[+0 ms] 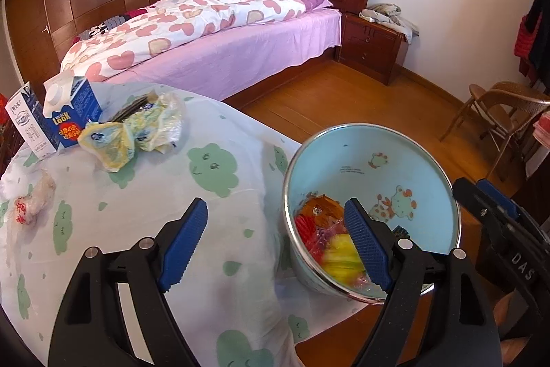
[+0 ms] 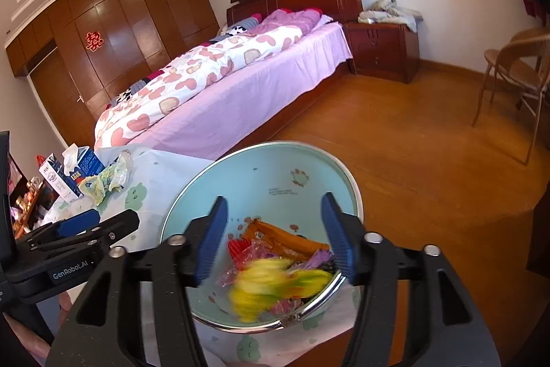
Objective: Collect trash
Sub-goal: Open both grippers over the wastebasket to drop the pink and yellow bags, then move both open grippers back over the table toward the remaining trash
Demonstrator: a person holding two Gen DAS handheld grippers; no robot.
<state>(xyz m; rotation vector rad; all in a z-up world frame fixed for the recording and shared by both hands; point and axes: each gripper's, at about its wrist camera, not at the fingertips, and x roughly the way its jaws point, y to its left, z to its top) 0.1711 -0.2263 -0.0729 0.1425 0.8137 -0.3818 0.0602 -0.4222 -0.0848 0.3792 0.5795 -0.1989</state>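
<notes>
A light blue enamel bowl [image 1: 361,157] stands tilted at the right edge of the cloth-covered table [image 1: 144,195]. Inside it lie red, orange and yellow wrappers [image 1: 330,239]. My left gripper [image 1: 275,208] is open above the cloth just left of the bowl, nothing between its pads. My right gripper [image 2: 275,200] hangs open over the bowl [image 2: 275,171], above a blurred yellow wrapper [image 2: 271,284] among the other wrappers. On the table's far side are a crumpled yellow-green wrapper [image 1: 137,129], a blue carton [image 1: 72,116], a white carton [image 1: 27,126] and a clear plastic bag [image 1: 31,202].
A bed [image 1: 223,50] with a pink sheet and heart quilt stands behind the table. A wooden nightstand [image 1: 374,47] with cloth on it is at its head. A wicker chair [image 1: 505,112] stands on the wood floor to the right. Wooden wardrobes line the far wall.
</notes>
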